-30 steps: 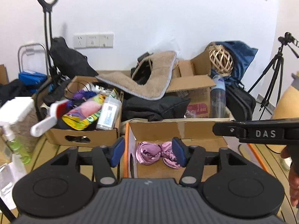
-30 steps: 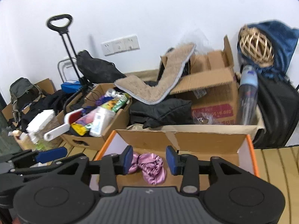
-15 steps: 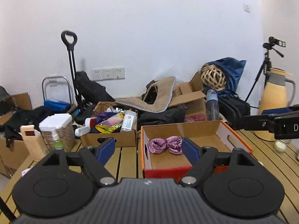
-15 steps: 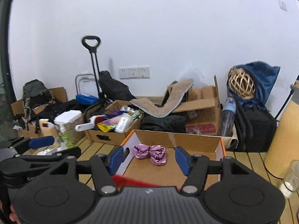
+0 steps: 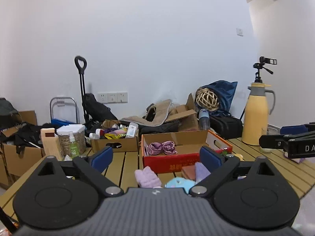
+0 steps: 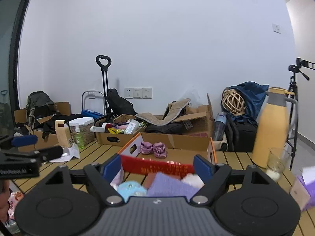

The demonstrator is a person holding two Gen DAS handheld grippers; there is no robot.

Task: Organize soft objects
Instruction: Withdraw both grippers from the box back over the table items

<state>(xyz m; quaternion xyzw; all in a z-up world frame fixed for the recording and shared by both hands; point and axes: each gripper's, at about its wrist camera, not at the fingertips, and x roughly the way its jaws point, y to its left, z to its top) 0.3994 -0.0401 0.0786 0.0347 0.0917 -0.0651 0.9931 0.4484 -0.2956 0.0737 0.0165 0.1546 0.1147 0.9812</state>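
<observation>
Left gripper point(image 5: 156, 158): blue pads spread wide and opening, nothing between them; it sits at lower centre of the left wrist view. Right gripper point(image 6: 157, 166): pads also apart and opening, nothing pressed by them; it fills the lower centre of its own view. In the left wrist view the right gripper's fingers show at the right edge, and in the right wrist view the left gripper's fingers show at the left edge.

Red-fronted cardboard box point(image 5: 177, 166) at frame centre, on the slatted wooden table point(image 5: 116, 165). Inside, against the back left, two pink satin scrunchies point(image 5: 161, 147) lie touching side by side; the pair's long axis runs left-right across the frame, parallel to the box front. Same pair in the right wrist view point(image 6: 153, 149), slightly slanted, right one nearer.

In front of the box, lower centre: a fluffy lilac piece point(image 5: 146, 178), a light blue soft item point(image 5: 178, 183), a lilac towel-like piece point(image 6: 169, 184), partly hidden by the gripper bodies.

Yellow thermos jug point(image 5: 256, 118) upright at right, a glass point(image 6: 276, 164) just beside it.
</observation>
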